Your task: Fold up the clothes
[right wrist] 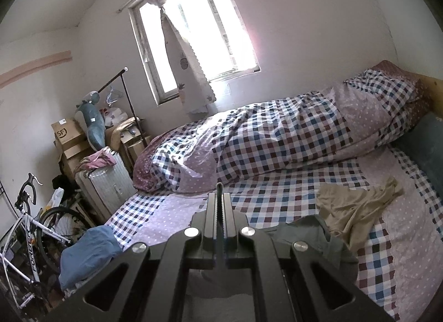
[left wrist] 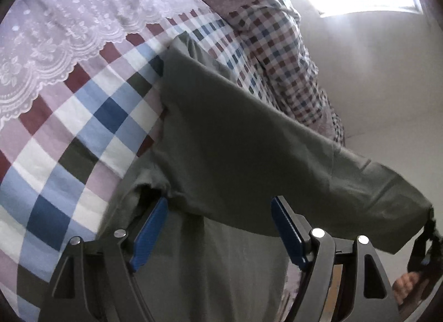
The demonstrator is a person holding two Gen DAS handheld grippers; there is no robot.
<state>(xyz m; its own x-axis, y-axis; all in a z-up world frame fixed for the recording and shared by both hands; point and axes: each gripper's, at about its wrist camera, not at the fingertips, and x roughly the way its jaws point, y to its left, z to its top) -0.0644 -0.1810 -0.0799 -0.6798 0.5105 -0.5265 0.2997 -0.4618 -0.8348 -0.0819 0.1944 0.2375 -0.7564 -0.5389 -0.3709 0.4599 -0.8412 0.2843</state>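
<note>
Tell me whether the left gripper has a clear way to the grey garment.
Probably yes. The left gripper stands open right at the grey garment, whose folded edge hangs just beyond the blue pads, with nothing between. The right gripper holds its far end.

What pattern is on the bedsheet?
The bedsheet is checked in blue, maroon, white and lilac; clearest in the left wrist view.

The left gripper (left wrist: 218,227) points downward with jaws spread wide and nothing pressed between its pads, while the right gripper (right wrist: 219,191) has its jaws fully closed together.
</note>
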